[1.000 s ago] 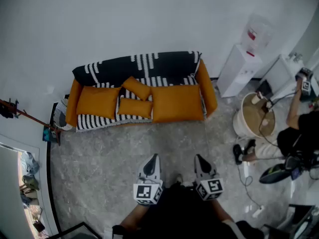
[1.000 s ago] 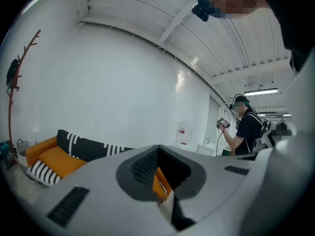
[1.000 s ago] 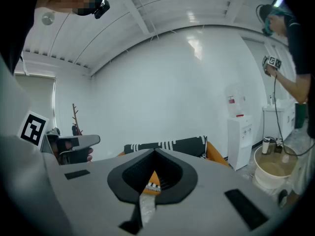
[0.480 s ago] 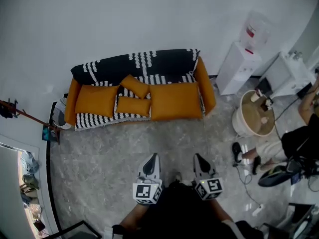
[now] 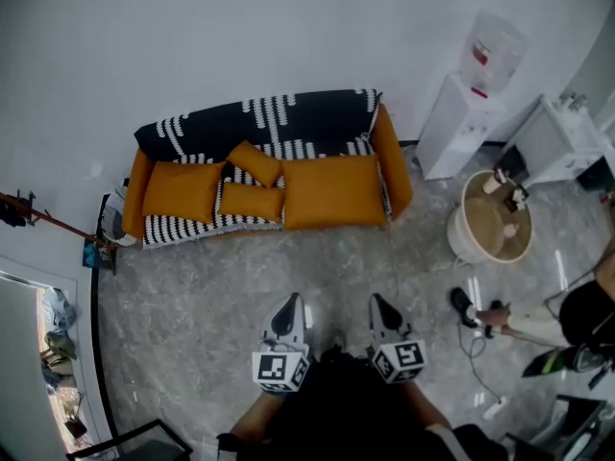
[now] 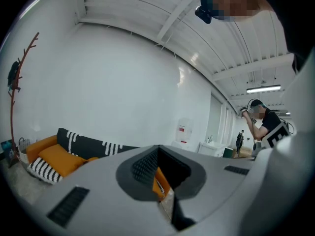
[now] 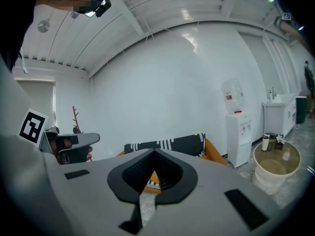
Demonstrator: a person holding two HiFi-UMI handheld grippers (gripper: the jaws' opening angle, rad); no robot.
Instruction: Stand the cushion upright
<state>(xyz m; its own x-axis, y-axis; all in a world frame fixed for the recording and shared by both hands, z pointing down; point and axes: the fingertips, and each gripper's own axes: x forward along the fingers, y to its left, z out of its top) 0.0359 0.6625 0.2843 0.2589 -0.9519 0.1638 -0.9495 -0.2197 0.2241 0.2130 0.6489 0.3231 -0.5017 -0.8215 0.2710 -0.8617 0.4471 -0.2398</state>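
Observation:
An orange sofa (image 5: 332, 192) with a black-and-white throw stands against the far wall. On its seat one small orange cushion (image 5: 252, 202) lies flat, and a second small cushion (image 5: 255, 164) leans tilted behind it. My left gripper (image 5: 291, 301) and right gripper (image 5: 376, 299) are held side by side, low and far short of the sofa, over the marble floor. Both are shut and hold nothing. Past the shut jaws of the left gripper (image 6: 158, 165), the left gripper view catches the sofa's left end (image 6: 56, 154). Beyond the right gripper (image 7: 153, 170), the sofa (image 7: 172, 144) shows in the right gripper view.
A white water dispenser (image 5: 466, 113) and a white cabinet (image 5: 553, 142) stand right of the sofa. A round beige table (image 5: 490, 221) sits in front of them. A person (image 5: 577, 320) and cables occupy the floor at right. A coat rack (image 5: 38, 221) stands at left.
The sofa has shifted slightly up and left in the head view, and both grippers sit a little lower. The person at right has moved down toward the frame's right edge.

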